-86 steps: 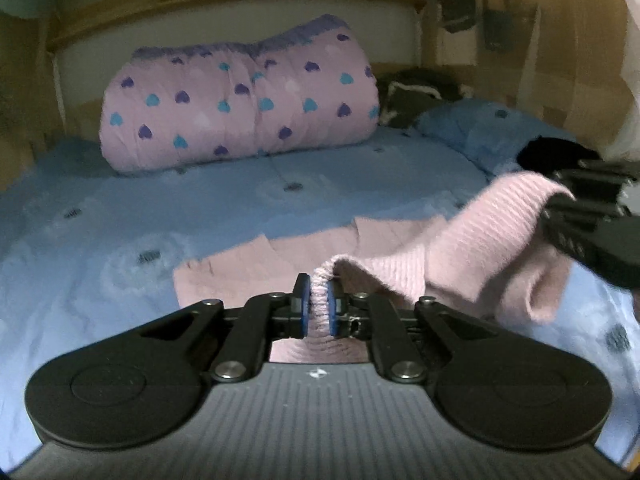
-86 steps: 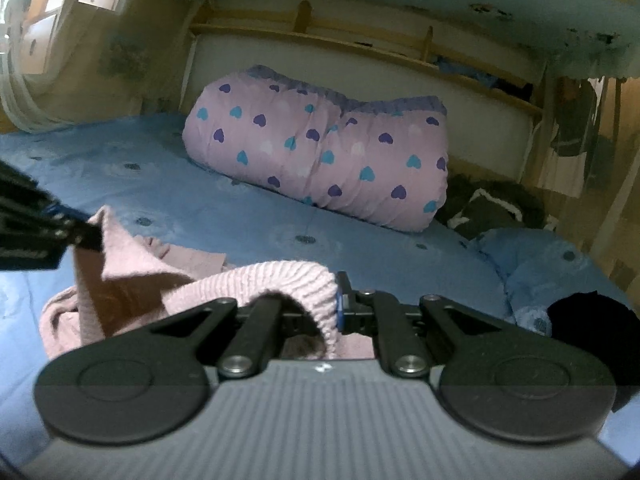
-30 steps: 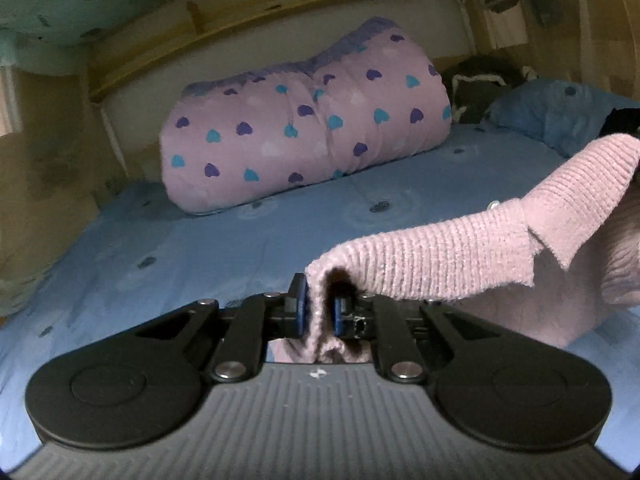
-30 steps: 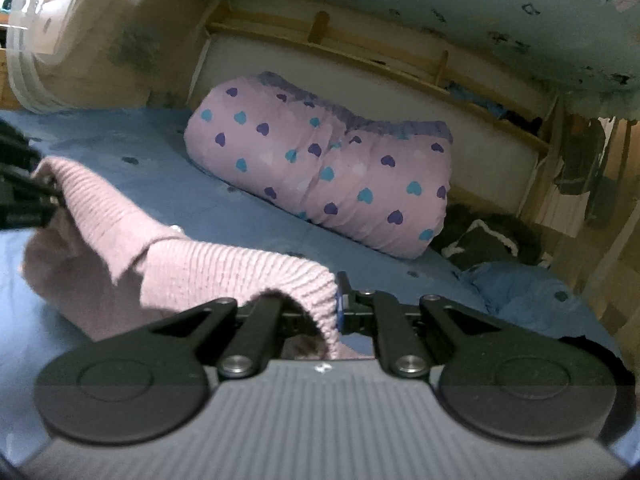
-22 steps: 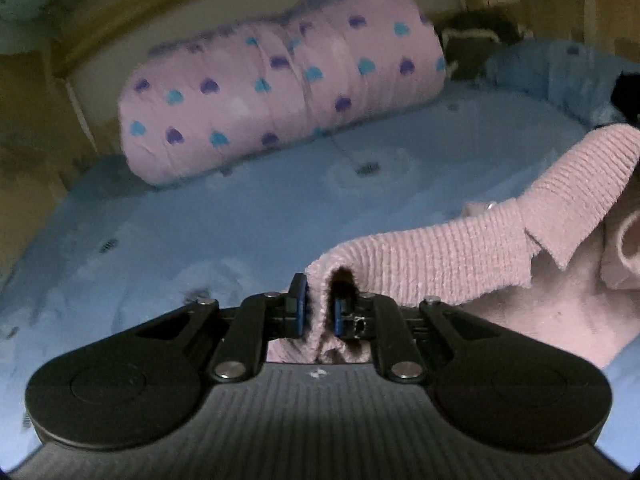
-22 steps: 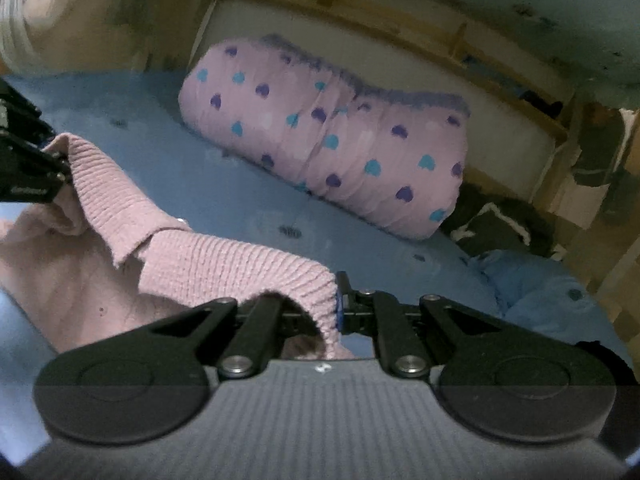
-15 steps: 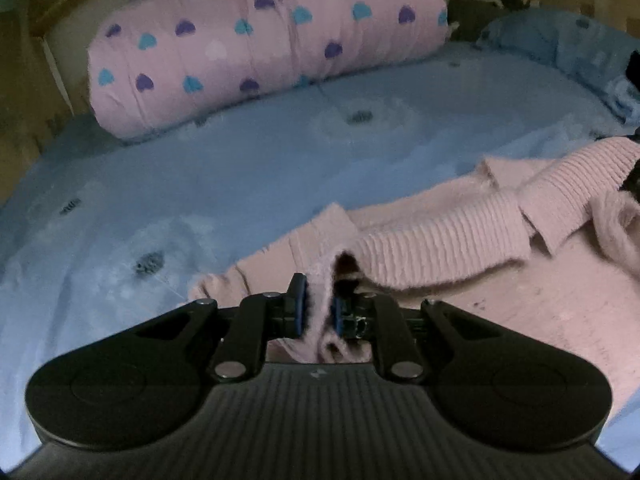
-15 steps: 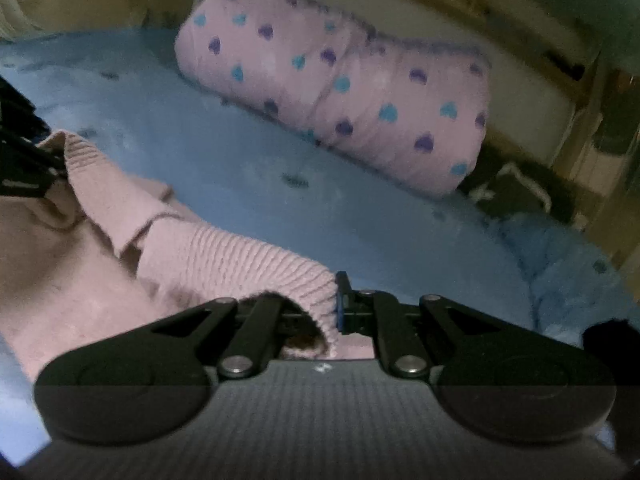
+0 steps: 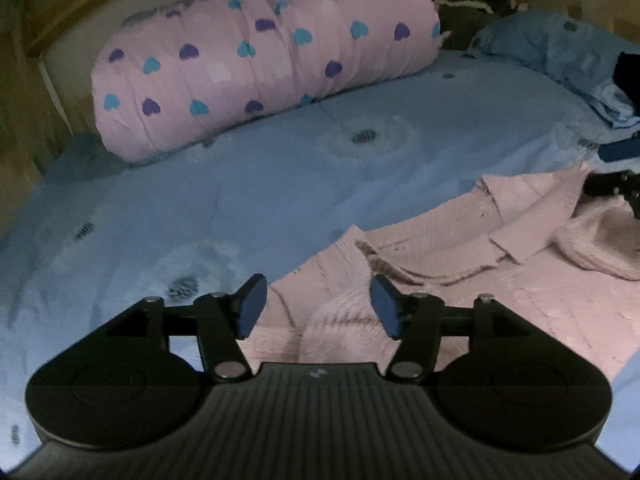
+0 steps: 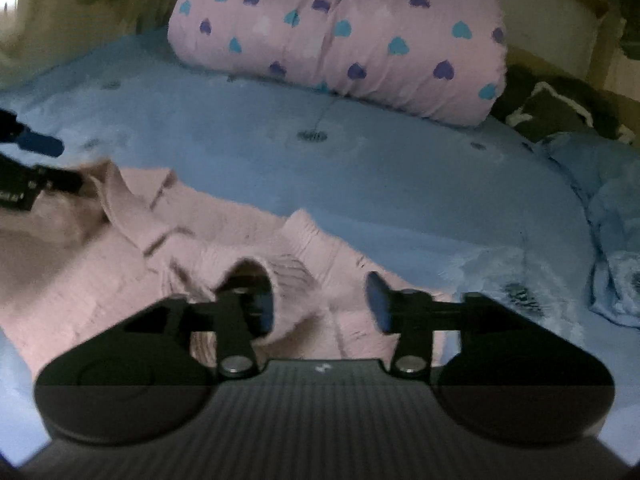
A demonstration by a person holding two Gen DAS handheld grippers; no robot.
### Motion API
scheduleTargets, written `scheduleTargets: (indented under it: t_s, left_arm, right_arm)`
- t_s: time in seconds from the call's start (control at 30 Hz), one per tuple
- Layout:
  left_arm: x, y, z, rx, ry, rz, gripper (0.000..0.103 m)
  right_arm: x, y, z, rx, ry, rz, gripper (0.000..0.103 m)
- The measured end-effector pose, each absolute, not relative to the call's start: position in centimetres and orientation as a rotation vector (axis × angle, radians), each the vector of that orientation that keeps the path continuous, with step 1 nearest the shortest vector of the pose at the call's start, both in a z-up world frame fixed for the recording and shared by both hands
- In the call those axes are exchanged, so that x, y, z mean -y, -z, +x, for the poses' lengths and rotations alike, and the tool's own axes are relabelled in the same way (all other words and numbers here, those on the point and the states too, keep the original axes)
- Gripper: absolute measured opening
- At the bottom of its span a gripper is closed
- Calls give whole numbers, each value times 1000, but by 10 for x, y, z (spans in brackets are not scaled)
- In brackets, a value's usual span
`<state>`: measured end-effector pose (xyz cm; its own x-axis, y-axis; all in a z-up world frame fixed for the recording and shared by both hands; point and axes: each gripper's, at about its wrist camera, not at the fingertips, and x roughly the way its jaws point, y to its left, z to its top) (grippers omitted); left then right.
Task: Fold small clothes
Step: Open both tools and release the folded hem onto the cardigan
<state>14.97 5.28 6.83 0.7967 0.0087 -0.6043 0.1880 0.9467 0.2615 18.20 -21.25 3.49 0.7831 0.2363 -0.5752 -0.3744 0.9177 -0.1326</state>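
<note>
Bed under a blue patterned cover, carrying bedding and one garment.

A pink knit sweater is lying spread and rumpled on the near part of the cover. A rolled pink quilt with heart print is resting along the far side against the headboard. A blue pillow is sitting at the right edge, with a dark bundle of cloth lying between it and the quilt's end.

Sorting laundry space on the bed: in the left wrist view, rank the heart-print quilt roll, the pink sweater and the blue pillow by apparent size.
1. Heart-print quilt roll
2. Pink sweater, close behind; it is nearer and partly cut off, so this is unsure
3. Blue pillow, clearly smallest
</note>
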Motion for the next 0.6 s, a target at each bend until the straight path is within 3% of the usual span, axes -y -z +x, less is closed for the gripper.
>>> scheduleTargets:
  t_s: [0.27, 0.6]
  left_arm:
    - [-45, -93, 109, -638, 155, 308, 67]
    - [-21, -50, 95, -716, 216, 372, 67]
  right_arm:
    - [223, -65, 143, -522, -335, -315, 52]
    - [198, -60, 119, -549, -470, -385, 52]
